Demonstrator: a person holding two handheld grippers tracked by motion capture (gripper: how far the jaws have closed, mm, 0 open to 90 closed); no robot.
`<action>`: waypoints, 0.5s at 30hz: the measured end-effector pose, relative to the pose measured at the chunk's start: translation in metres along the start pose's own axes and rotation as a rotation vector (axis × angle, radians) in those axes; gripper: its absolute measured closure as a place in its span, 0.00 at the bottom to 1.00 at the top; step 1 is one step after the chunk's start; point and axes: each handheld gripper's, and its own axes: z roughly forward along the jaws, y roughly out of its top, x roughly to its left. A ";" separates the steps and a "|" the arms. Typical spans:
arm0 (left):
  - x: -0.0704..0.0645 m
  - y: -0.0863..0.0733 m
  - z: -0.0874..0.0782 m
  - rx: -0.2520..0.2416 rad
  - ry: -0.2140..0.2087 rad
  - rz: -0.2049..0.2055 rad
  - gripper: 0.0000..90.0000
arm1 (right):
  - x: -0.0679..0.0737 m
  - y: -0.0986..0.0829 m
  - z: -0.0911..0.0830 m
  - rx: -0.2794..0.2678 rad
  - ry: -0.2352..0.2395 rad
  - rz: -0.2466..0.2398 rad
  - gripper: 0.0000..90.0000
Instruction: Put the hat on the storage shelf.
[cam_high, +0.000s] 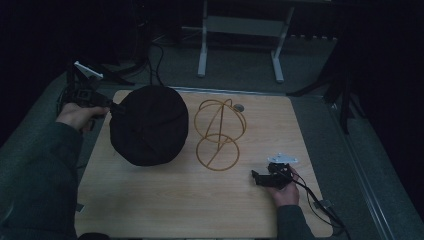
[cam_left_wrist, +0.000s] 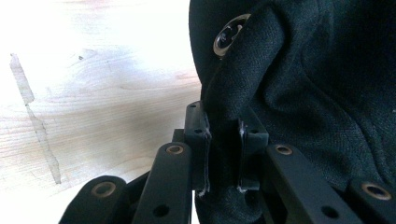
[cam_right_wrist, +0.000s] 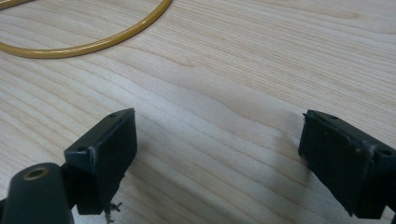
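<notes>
A black fabric hat (cam_high: 148, 124) lies on the left half of the wooden table (cam_high: 165, 200). My left gripper (cam_high: 114, 106) is at the hat's left edge, shut on a fold of its black cloth (cam_left_wrist: 223, 144); a metal eyelet (cam_left_wrist: 229, 38) shows just above the jaws. A golden wire hat stand (cam_high: 218, 132) stands in the middle of the table, right of the hat. My right gripper (cam_high: 256, 176) rests low near the table's front right, open, with bare wood between its jaws (cam_right_wrist: 219, 149). The stand's round base ring (cam_right_wrist: 93, 42) curves ahead of it.
A small dark round object (cam_high: 239, 107) lies on the table behind the stand. Metal frame legs (cam_high: 202, 50) and cables are on the floor beyond the table's far edge. A black cable (cam_high: 320, 205) trails from my right gripper over the front right corner.
</notes>
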 end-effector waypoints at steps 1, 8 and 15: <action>-0.001 0.001 -0.001 0.001 0.004 0.001 0.87 | 0.000 0.000 0.000 0.000 0.000 0.000 0.13; -0.005 0.005 -0.009 0.003 0.006 0.007 0.87 | 0.000 0.000 0.000 0.000 0.000 -0.001 0.13; -0.009 0.012 -0.011 0.014 -0.001 0.007 0.87 | 0.000 0.000 0.000 0.001 0.000 0.001 0.13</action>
